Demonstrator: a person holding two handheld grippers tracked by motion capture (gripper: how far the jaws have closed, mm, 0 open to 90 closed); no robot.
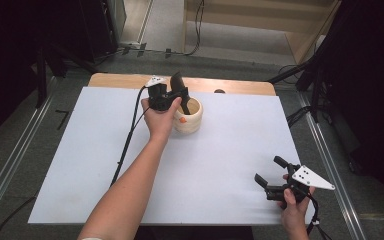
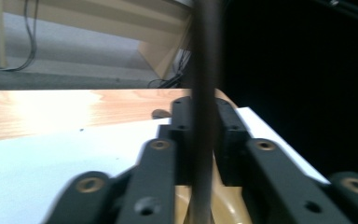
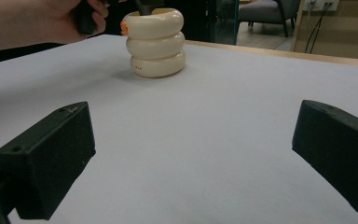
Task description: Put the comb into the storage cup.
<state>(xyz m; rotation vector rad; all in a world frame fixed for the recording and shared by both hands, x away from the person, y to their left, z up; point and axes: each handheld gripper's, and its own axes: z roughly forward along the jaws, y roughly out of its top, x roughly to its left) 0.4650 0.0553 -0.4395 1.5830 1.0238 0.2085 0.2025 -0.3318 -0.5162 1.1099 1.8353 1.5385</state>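
Observation:
A cream holder [image 1: 194, 119] made of stacked rings stands on the white sheet [image 1: 230, 150] near the table's far edge; it also shows in the right gripper view [image 3: 154, 42]. A small orange piece [image 1: 182, 119] sits on its near-left side. A black utensil [image 1: 177, 81] stands upright over the holder's mouth. My left gripper [image 1: 179, 96] is shut on its dark handle [image 2: 204, 70], and the pads lie against both sides of it [image 2: 204, 116]. Cream rim [image 2: 226, 205] shows below the jaws. My right gripper [image 1: 271, 173] rests open near the front right, with nothing between its jaws [image 3: 191, 163].
The wooden tabletop [image 1: 120, 80] shows as a strip beyond the white sheet. A black cable [image 1: 128, 135] trails from the left gripper across the sheet's left half. Metal rails [image 1: 10, 160] run along the floor on both sides of the table.

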